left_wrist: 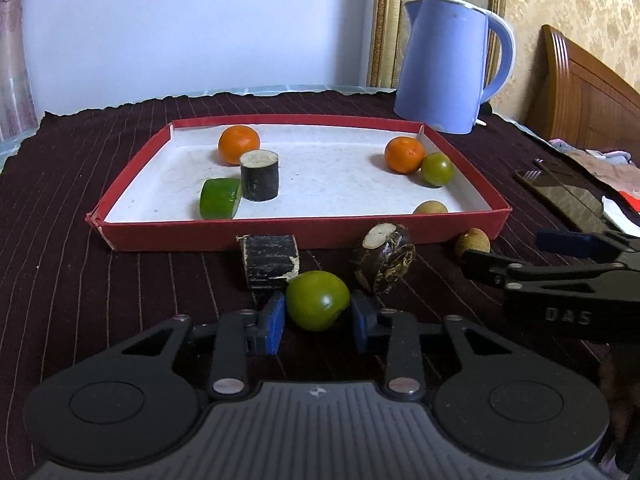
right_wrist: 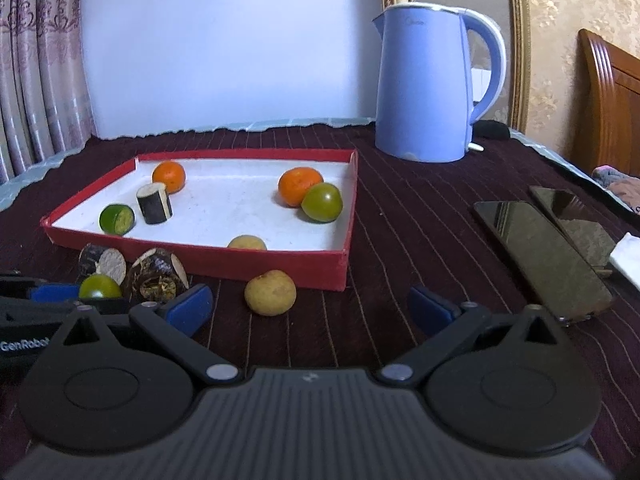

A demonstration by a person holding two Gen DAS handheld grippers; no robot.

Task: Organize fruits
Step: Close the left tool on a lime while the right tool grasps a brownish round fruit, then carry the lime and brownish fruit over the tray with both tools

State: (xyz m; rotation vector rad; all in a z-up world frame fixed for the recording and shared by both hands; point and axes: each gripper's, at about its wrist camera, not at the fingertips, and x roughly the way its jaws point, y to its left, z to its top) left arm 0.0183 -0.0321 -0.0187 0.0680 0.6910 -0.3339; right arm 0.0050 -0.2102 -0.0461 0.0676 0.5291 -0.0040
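One round glossy green fruit [left_wrist: 317, 300]

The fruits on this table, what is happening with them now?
A person with a claw in each hand is sorting fruit into the red tray. The left claw has its pads around a green fruit on the dark cloth in front of the tray. The right claw stands open and empty near a small tan fruit. Two oranges and other pieces already lie in the tray.

Blue kettle [right_wrist: 424, 88], 2 phones [right_wrist: 540, 256], curtain [right_wrist: 36, 60]
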